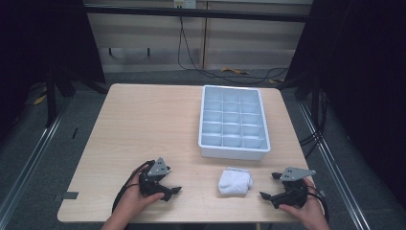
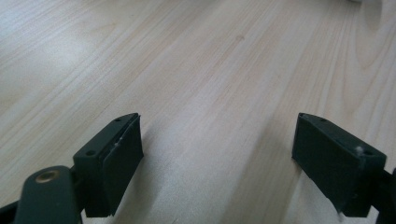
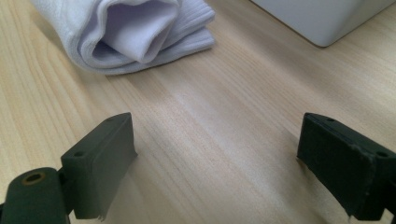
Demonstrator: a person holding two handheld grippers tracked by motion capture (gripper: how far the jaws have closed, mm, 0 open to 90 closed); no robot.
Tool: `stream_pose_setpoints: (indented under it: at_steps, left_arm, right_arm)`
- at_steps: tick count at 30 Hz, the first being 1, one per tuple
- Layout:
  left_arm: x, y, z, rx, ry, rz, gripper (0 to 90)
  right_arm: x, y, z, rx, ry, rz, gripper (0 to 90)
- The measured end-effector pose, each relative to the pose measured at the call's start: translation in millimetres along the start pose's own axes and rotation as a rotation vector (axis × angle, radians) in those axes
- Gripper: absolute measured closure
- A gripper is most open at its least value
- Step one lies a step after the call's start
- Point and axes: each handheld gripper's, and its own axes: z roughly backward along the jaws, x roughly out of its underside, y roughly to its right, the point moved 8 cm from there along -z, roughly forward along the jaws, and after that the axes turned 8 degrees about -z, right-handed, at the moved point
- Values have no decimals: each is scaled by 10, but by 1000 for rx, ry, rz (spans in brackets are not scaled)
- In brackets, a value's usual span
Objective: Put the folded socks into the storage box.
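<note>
Near the front edge of the wooden table (image 1: 158, 120), right of its middle, lies a rolled white sock bundle (image 1: 234, 182), just in front of the grey compartment tray (image 1: 234, 152) and apart from it. The right gripper (image 1: 269, 186), near the front right corner, points toward the bundle with jaws spread wide and nothing between them. The left gripper (image 1: 173, 180), near the front edge left of the bundle, likewise stands wide open over bare wood.

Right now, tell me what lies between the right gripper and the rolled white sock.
Nothing but bare wooden table. In the right gripper view, the right gripper stands with its jaws open and the rolled white sock lies just ahead, apart from them.
</note>
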Motion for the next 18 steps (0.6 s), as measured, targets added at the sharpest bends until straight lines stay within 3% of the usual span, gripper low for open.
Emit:
stream_pose_setpoints:
  at_steps: [12,16,17,18]
  left_arm:
    - [-2,0,-2,-1,2,1,159]
    - [-1,0,0,-3,1,1,160]
    - [-1,0,0,-3,1,1,159]
    - [-1,-1,0,-3,1,1,159]
  right_arm:
    - [-12,26,5,-1,6,-9,145]
    - [-13,16,58,12,-77,-10,194]
    - [-13,16,58,12,-77,-10,194]
    - [-16,10,89,23,-132,-8,218]
